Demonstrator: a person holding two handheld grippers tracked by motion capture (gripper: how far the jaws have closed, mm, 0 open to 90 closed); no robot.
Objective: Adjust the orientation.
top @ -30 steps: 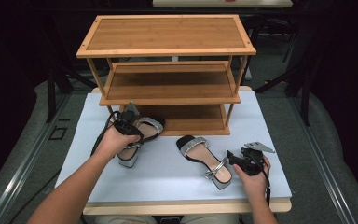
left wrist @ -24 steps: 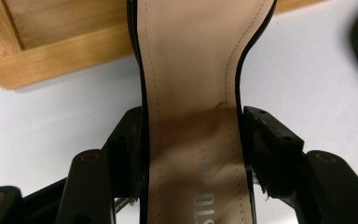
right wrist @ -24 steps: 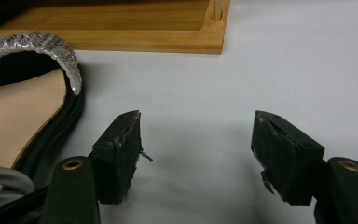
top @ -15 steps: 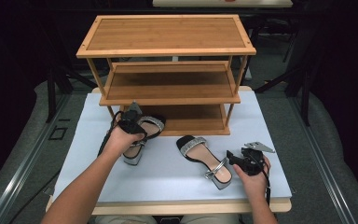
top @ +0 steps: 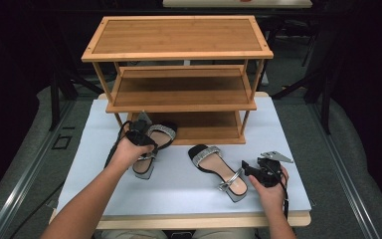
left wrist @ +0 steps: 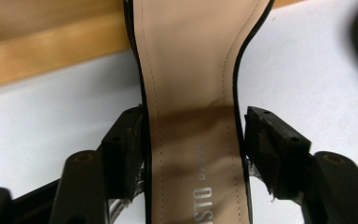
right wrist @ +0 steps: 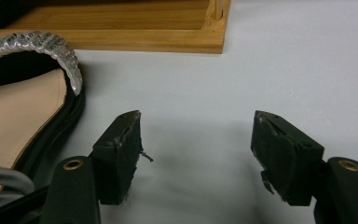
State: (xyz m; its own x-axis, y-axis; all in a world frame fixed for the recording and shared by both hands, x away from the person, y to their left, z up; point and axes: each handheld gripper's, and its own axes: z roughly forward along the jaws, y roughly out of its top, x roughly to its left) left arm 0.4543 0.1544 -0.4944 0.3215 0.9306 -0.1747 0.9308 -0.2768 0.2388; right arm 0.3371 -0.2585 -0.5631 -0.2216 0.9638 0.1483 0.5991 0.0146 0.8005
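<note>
The left gripper (top: 140,138) and hand hide the left sandal's (top: 151,149) middle; its toe is cut off.

Two sandals lie on one table (top: 288,149): one sandal (top: 151,149) at centre left of the high view, the other sandal (top: 219,172) at lower centre. One wooden shoe rack (top: 179,74) stands in the upper middle, with three shelves. There are two hand-held grippers, the left hand-held gripper (top: 140,135) at centre left and the right hand-held gripper (top: 246,169) at lower right. Each sandal seems to carry one glittery strap; further straps are too small to count.
</note>
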